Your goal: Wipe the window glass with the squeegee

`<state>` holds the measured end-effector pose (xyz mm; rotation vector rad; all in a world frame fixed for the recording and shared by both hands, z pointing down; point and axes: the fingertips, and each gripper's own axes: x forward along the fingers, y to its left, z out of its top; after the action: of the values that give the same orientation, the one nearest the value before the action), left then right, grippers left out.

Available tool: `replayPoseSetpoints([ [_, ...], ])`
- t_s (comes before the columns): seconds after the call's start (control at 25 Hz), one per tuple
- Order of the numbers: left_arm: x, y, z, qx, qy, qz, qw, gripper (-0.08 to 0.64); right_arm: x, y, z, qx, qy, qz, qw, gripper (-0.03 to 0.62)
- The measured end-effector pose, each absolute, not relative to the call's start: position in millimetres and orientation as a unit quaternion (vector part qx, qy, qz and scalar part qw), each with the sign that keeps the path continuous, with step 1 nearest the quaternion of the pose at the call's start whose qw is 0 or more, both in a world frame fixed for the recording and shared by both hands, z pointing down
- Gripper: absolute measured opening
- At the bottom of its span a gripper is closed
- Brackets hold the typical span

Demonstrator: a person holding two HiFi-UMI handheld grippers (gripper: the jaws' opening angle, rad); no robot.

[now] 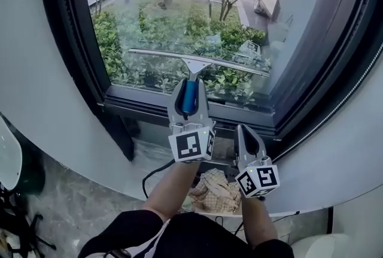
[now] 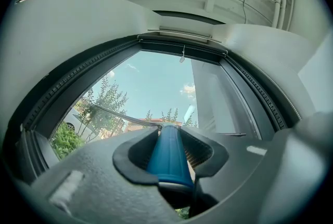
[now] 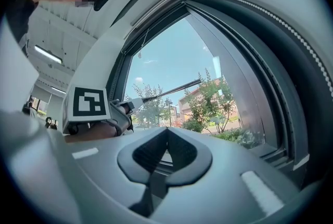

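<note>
Squeegee (image 1: 196, 63) with blue handle and long metal blade, set across the lower part of the clear window glass (image 1: 179, 5) inside its dark frame. The grey left gripper (image 1: 190, 84) has its fingers clamped on the handle, the blade at 12 o'clock from them. The grey right gripper (image 1: 246, 133) hangs at 4 o'clock from the left one, fingers closed together and empty. A checked cloth (image 1: 215, 191) lies at 6 o'clock, below both.
</note>
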<state>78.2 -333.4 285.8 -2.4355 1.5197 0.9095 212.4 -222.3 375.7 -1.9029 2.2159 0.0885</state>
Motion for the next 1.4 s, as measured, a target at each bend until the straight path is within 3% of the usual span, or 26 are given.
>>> replayPoseSetpoints([
  [0.72,75.3,-330.6,310.4,-0.810,0.507,0.290,0.058,0.135,207.6,-236.1,389.3,-0.631,0.762,-0.020,0.148,0.006],
  [1.4,74.3,-328.4,352.1,-0.818,0.515,0.254,0.030,0.135,198.8,-237.6,384.9,-0.628,0.765,-0.009,0.138,0.006],
])
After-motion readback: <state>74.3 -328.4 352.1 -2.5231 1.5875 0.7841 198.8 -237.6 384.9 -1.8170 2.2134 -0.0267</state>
